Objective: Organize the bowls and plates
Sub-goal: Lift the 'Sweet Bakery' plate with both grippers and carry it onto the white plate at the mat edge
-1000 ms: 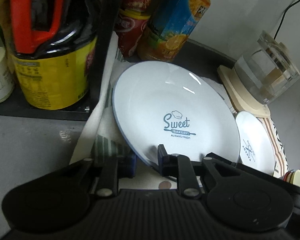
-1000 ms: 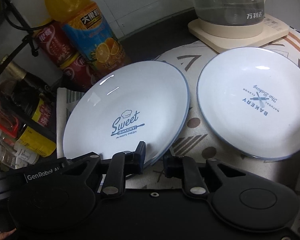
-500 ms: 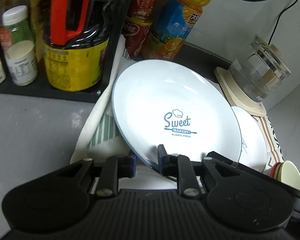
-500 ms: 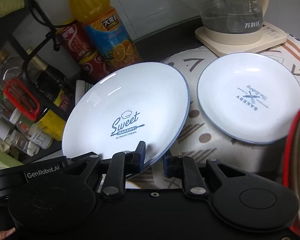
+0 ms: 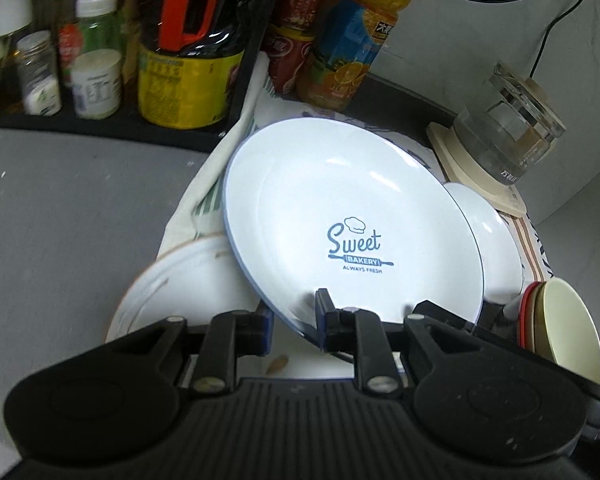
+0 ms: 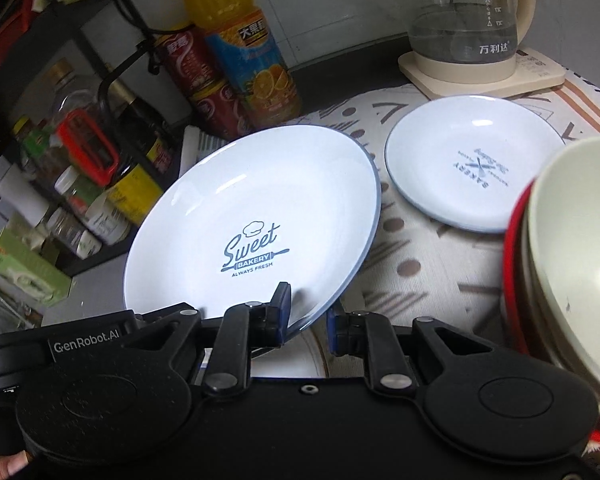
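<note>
The left hand-held gripper [image 5: 292, 320] is closed on the near rim of the big plate [image 5: 352, 216], one finger above the rim and one below; the right hand-held gripper [image 6: 307, 316] pinches the same rim in the same way. The big plate, white with a blue edge and the words "Sweet Bakery", is held tilted above a patterned cloth [image 6: 416, 240] spread on the grey counter [image 5: 68, 216].

At the back a black rack [image 5: 112, 124] holds jars and a yellow-labelled bottle [image 5: 180, 80]; beside it stand red cans [image 6: 204, 92] and an orange juice bottle [image 6: 252, 60], close behind the big plate's far edge. A glass kettle [image 6: 464, 24] sits on its cream base at the far right corner. The small plate [image 6: 472, 160] lies flat on the cloth, just right of the big plate and apart from it, with bare cloth between them.

Stacked bowls [image 6: 572, 272], cream inside with a red rim, crowd the right edge, very near the right hand-held gripper.

Only the left wrist view shows another white plate [image 5: 180, 288] lying under the big plate's left side, and open grey counter to the left. Only the right wrist view shows the small plate whole, and a green box [image 6: 24, 272] at the far left.
</note>
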The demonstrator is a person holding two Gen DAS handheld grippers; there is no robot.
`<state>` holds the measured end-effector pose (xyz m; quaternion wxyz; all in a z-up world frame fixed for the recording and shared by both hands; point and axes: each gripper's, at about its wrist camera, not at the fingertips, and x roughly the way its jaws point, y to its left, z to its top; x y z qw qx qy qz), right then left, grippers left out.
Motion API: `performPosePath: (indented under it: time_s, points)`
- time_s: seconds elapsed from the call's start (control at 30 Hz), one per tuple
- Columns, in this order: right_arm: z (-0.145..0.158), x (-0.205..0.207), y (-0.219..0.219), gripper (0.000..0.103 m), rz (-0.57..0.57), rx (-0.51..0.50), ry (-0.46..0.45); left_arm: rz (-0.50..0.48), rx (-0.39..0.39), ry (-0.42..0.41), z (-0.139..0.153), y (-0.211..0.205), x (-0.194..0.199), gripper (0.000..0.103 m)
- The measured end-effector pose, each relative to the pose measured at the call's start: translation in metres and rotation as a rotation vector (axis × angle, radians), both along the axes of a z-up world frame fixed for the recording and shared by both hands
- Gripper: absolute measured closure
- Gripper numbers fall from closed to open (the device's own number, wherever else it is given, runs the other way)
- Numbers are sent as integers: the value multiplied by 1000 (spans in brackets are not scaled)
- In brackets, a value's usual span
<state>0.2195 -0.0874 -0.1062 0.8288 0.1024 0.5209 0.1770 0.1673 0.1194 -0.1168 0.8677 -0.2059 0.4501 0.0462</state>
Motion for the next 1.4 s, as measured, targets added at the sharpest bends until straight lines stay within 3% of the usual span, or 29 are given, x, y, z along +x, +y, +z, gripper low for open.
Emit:
performPosePath:
  time_s: [0.93, 1.4]
  points:
    - [13, -65, -6, 85, 200, -6, -26, 187, -21, 21, -6, -14, -100, 83]
    - [10, -80, -14, 85, 221, -23, -22, 197, -40, 53, -16, -18, -114, 81]
